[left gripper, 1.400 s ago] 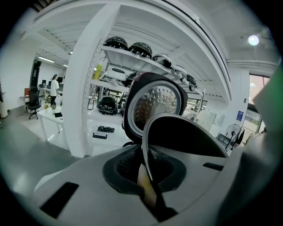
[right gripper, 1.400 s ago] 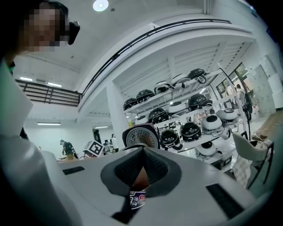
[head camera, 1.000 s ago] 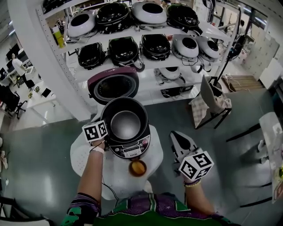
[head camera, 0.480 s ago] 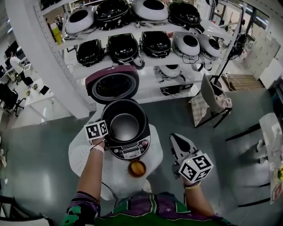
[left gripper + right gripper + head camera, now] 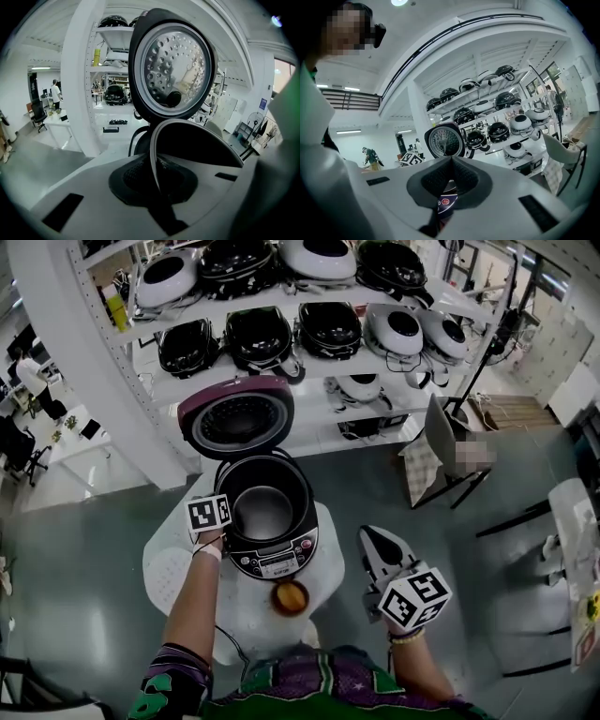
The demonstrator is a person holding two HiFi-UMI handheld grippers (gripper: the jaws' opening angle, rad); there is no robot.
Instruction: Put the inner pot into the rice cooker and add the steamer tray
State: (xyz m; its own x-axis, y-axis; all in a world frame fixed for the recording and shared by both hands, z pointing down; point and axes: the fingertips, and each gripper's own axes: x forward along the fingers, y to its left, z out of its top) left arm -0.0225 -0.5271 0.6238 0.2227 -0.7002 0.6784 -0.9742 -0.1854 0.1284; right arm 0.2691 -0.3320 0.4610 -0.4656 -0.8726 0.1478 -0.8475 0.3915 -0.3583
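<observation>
I appear to be seating the pot [image 5: 264, 512] in the cooker [image 5: 281, 563], left tongs [image 5: 157, 180] clamping its rim; right tongs [image 5: 370, 535], at the cooker's four o'clock, closed empty. Next, likely: release cleanly.

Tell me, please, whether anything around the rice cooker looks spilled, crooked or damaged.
Nothing stands out: the pot sits inside the rice cooker, the lid stands open, and the left gripper pinches the pot's rim. No spill shows.

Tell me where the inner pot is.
Head view, centre: the inner pot is inside the open cooker on the round table, its left rim pinched by the left gripper.
</observation>
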